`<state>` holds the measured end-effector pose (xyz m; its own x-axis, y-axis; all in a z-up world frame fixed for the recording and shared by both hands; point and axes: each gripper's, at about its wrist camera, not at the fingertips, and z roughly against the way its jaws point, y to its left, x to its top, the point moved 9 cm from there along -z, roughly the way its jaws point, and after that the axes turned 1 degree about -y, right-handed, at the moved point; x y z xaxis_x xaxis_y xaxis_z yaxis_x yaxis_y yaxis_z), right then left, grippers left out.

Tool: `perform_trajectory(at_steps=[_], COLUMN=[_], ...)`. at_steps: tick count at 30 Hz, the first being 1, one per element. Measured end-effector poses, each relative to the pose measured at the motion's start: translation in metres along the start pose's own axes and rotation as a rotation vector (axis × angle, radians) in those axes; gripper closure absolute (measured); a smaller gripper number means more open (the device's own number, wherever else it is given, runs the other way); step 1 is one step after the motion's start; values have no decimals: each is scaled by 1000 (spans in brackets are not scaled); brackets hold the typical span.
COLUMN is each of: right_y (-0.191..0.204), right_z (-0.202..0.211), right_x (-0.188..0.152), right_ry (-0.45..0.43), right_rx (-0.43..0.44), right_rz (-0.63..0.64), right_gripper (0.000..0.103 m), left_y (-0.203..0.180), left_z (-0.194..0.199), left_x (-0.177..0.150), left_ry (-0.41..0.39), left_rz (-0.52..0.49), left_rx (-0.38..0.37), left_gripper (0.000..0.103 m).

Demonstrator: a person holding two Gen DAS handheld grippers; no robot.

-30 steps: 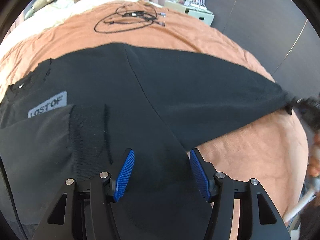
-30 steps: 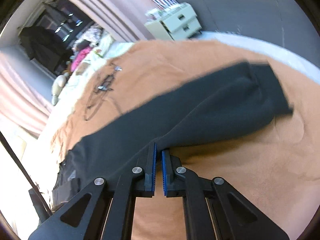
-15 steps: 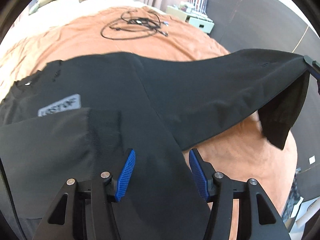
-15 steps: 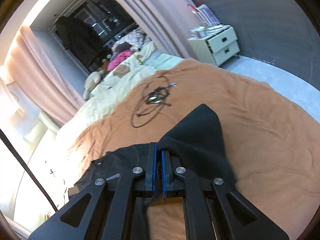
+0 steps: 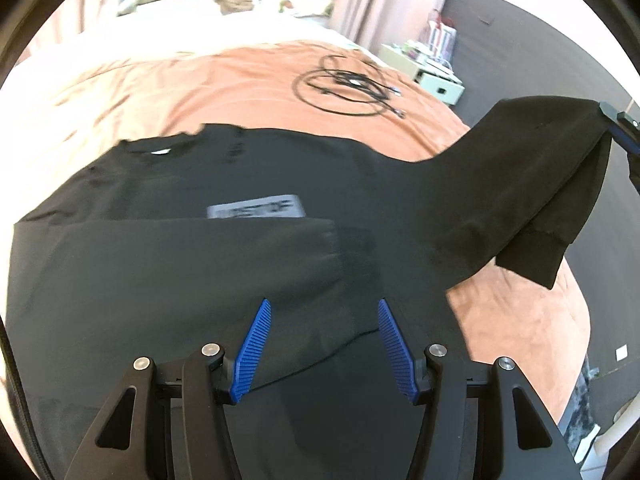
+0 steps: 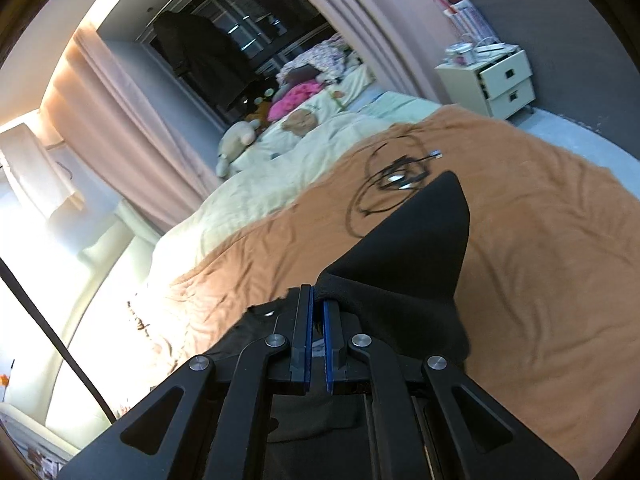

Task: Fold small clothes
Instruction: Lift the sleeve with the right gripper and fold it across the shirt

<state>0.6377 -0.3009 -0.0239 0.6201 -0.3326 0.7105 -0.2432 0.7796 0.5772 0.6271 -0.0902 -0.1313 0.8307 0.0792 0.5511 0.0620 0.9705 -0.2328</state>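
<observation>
Above sweater's label (image 5: pixel 256 211): right tool (image 6: pixel 317 300) clamped on sleeve (image 5: pixel 532 184); lay it across. Left tool (image 5: pixel 324 320) apart, empty.

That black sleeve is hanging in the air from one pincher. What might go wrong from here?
Two risks, I think. The right gripper pinches only a small bunch of the sleeve, so the cloth may slip out mid-fold. The cuff dangles loose below the grip and could land crumpled or doubled under on the black sweatshirt. The left gripper is open and holds nothing, so a pull could drag the body across the orange blanket.
</observation>
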Motion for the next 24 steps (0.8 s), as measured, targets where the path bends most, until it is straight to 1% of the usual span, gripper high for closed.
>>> perform_trajectory(at_steps=[5,7,13,18,22,24], right_y=[20,31,57,67,66,70], right_z=[-32,-43,-82,-127,-160,-171], right_x=[-7,-10,-29,-65,-99,-109], right_ry=[41,58,124,208,278,302], right_rx=[28,36,59,60,50,42], right_rz=[10,19,21,1,-2,-10], right_gripper=[102,102,102,102,102,101], left_y=[49,70,121,168,195,205], left_z=[25,38,60,73,79,83], left_x=[-9,-17,-37,-57,-76,-83], left_ry=[-15,-23,-27,-20,-7,-2], left_rz=[44,60,114,170,207,212], left_rx=[28,43,70,117,133,146], left_gripper=[45,45,45,45,45,45])
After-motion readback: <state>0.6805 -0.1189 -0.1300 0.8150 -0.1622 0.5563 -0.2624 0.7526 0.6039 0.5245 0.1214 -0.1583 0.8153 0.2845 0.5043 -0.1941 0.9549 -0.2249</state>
